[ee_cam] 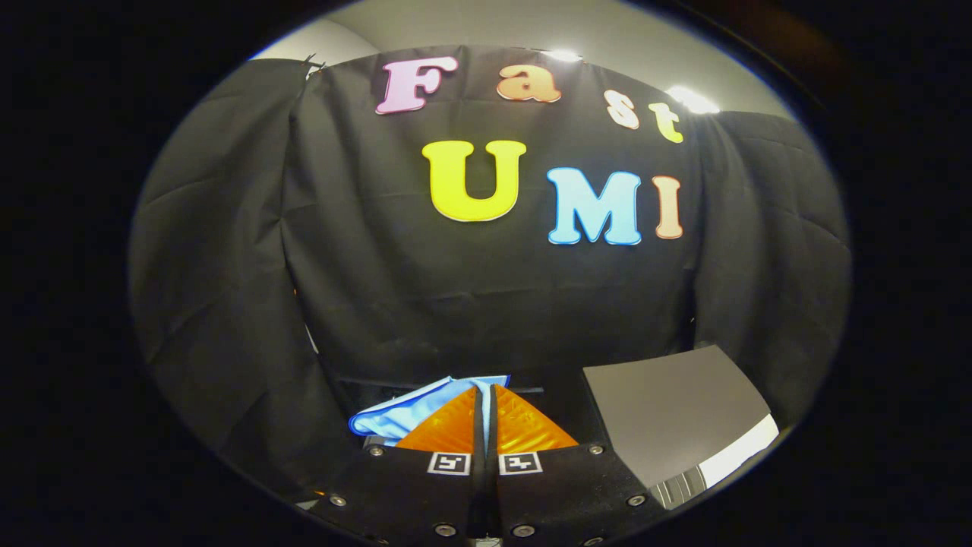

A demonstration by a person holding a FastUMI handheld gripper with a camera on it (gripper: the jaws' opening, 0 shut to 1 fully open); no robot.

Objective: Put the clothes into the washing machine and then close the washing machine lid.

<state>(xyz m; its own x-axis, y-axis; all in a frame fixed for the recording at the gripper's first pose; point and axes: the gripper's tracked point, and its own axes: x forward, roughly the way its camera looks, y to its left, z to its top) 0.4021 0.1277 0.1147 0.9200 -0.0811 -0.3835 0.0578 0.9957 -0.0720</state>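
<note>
Gripper body: black plates with silver screws sit closest to the lens, each carrying a small black-and-white square marker just behind the fingers.
Gripper [486, 403]: its two orange, ribbed, wedge-shaped fingers [444, 429] stand pressed close together, leaving a thin dark slit between them that runs up to the tips.
Grip: a narrow strip of pale blue fabric shows in that slit near the tips, so the fingers are clamped on the cloth.
Clothes: the light blue, soft, folded cloth garment [395, 416] bunches out to the left of the left finger and pokes up a little past both fingertips, with a short edge reaching across to the right of the tips.
Garment position: it hangs at the fingers, held up in front of the black cloth wall, well left of the grey panel.
Washing machine lid: the flat, matte grey panel with a rounded far corner [672, 410] lies to the right of the right finger and slightly beyond it, tilted, with a lighter white-grey edge along its near right side.
Below the lid: a small ribbed silver-grey part shows at the panel's near corner; what it belongs to I cannot tell.
Backdrop: black cloth wall [486, 304] hangs in folds behind everything.
Ceiling: pale, with two bright lamps above the cloth.
</note>
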